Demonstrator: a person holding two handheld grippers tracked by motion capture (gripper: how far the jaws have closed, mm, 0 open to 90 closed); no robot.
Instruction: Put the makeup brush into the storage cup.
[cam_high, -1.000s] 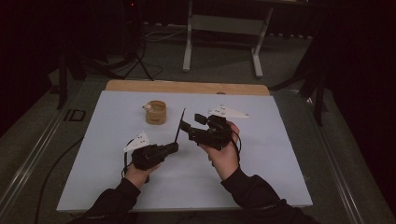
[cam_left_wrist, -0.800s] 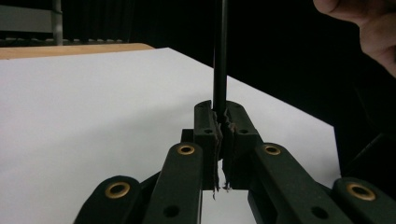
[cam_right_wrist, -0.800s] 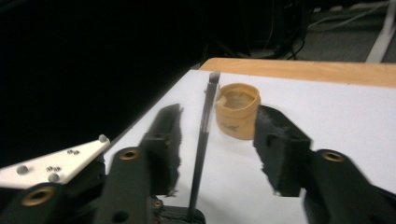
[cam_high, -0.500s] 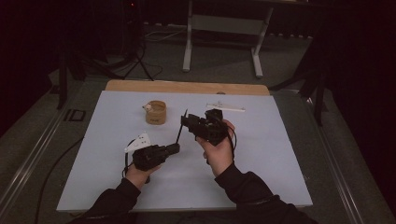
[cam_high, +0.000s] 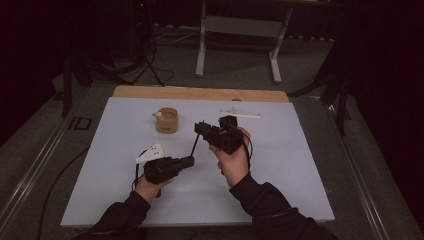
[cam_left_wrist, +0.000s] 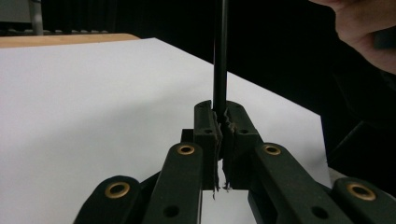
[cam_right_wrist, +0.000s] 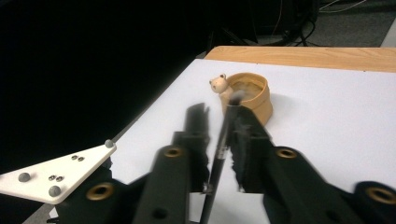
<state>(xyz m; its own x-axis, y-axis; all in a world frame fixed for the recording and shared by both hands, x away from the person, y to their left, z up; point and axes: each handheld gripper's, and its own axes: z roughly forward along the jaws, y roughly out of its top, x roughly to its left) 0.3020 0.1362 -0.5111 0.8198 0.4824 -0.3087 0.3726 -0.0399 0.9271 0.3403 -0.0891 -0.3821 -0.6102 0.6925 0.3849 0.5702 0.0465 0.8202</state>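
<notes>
pale table (cam_high: 300, 165) mostly bare, left hand-held gripper (cam_high: 187, 161) clamps black rod (cam_high: 194, 145), right hand-held gripper (cam_high: 200, 128) parted around it

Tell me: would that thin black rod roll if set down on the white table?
Probably: the thin black rod looks round and slender, and the white table looks flat and smooth. It likely stays stiff, since it runs straight between the left gripper and right gripper.

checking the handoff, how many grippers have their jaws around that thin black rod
2. The left gripper is shut on the lower end of the thin black rod. The right gripper has its jaws either side of the upper end, with a gap showing, near the tan cup.
</notes>
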